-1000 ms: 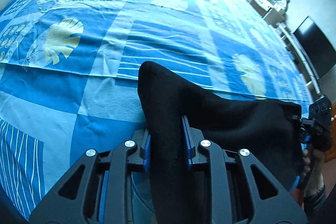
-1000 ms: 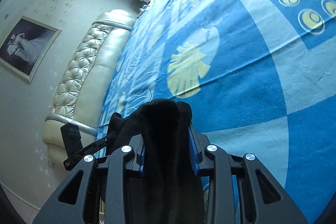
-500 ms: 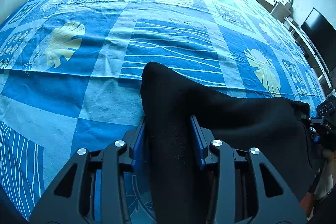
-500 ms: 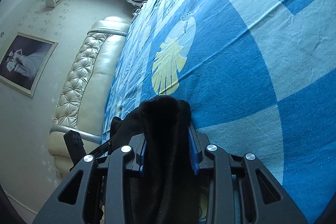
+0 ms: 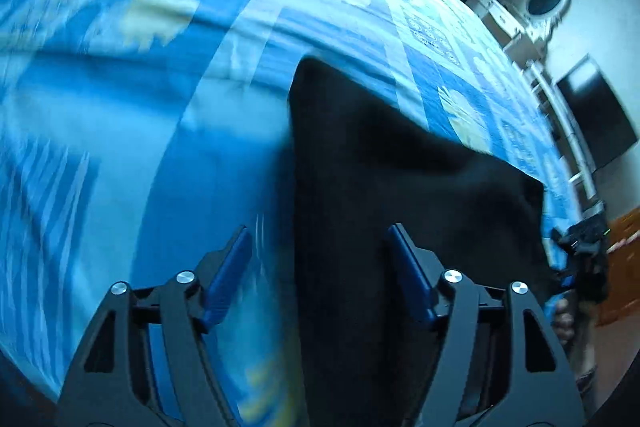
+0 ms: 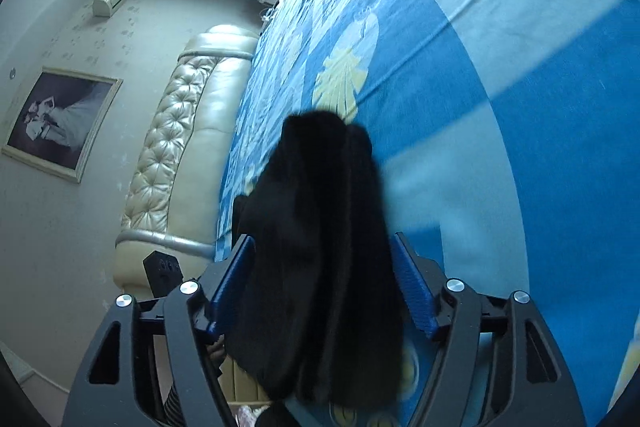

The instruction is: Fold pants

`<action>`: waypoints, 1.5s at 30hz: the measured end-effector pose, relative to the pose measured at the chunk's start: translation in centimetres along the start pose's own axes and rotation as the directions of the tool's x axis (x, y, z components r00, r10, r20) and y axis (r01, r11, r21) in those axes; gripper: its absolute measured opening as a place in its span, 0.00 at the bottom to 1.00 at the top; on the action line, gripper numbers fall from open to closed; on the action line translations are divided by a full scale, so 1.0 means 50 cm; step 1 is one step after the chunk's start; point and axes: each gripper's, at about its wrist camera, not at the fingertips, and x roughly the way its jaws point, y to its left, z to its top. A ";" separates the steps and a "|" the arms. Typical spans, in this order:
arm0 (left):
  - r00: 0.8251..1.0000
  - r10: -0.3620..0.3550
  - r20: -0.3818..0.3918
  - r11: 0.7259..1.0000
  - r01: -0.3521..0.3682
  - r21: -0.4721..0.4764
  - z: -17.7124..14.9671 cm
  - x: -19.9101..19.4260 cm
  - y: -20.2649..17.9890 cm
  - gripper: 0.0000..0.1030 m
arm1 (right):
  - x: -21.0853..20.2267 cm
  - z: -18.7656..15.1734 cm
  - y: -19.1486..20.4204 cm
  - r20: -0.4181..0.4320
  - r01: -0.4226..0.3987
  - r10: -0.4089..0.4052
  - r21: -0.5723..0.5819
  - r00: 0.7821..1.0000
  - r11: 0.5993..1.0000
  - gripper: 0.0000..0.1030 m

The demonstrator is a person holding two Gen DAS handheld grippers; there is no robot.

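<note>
Left wrist: my left gripper [image 5: 318,251] is spread wide, the black pants [image 5: 384,179] lying between its fingers and stretching toward 3 o'clock over the blue bedspread [image 5: 120,115]. Right wrist: my right gripper [image 6: 322,259] is wide too, pants [image 6: 320,247] bunched loose between its pads, headboard [image 6: 180,147] at 9 o'clock

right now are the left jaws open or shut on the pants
Open. The left gripper shows bedsheet between its left pad and the black pants.
</note>
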 end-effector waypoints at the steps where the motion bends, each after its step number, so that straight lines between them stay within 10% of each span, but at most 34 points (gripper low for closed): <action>1: 0.999 -0.034 -0.002 0.998 0.033 -0.048 -0.024 -0.011 0.015 0.74 | -0.003 -0.014 0.001 -0.010 0.000 0.000 -0.005 1.000 1.000 0.68; 6: 0.988 -0.154 -0.013 0.965 0.148 -0.214 -0.093 -0.029 0.058 0.75 | 0.008 -0.057 0.018 -0.042 0.046 -0.049 -0.054 0.998 0.997 0.62; 9: 0.987 -0.160 -0.016 0.975 0.156 -0.157 -0.100 -0.032 0.036 0.37 | 0.014 -0.061 0.022 -0.039 0.089 -0.092 -0.064 0.995 0.994 0.42; 17: 0.999 -0.039 0.002 0.999 0.039 0.023 -0.103 -0.047 -0.017 0.29 | -0.010 -0.077 0.018 -0.040 0.061 -0.063 -0.044 0.997 0.997 0.37; 45: 0.996 0.062 0.065 0.997 -0.065 0.046 -0.181 -0.092 -0.035 0.79 | -0.062 -0.116 -0.023 0.056 -0.006 0.003 0.054 0.998 0.999 0.55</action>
